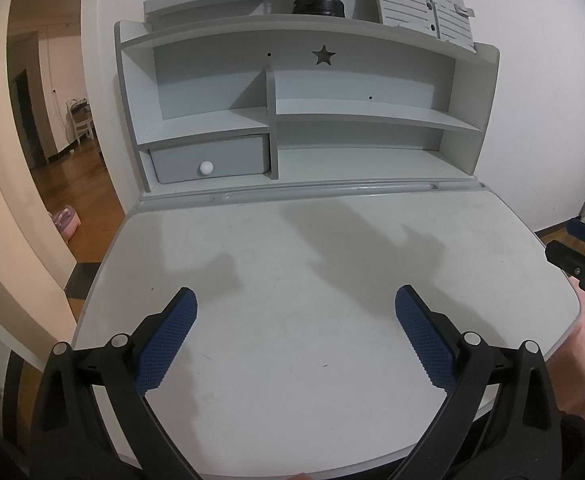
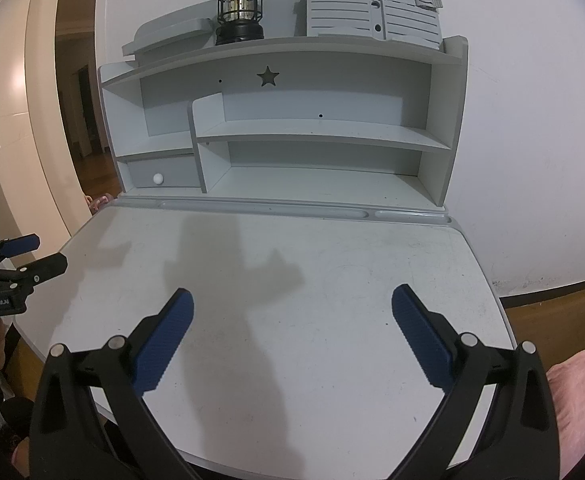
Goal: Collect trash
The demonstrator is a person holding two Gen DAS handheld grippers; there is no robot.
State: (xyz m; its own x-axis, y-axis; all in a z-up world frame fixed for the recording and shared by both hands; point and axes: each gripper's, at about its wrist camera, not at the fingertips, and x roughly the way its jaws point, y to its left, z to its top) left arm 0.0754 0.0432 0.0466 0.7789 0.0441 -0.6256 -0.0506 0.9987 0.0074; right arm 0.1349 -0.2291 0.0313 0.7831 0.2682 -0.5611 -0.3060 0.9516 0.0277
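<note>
Left gripper and right gripper hover over the pale grey desk top's near edge, jaws released, holding nothing.

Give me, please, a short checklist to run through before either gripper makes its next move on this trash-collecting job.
1. Left gripper open and holding nothing: ok.
2. Right gripper open and holding nothing: ok.
3. Trash in sight to go for: not ok; none shows on the desk top or in the open shelf unit.
4. A bin or bag for the trash in view: not ok; none appears in either wrist view.
5. Drawer contents known: cannot tell; it is shut.
6. Things on the top shelf stay out of the way: ok; the lantern and the grey slatted panel stand far behind both grippers.
</note>
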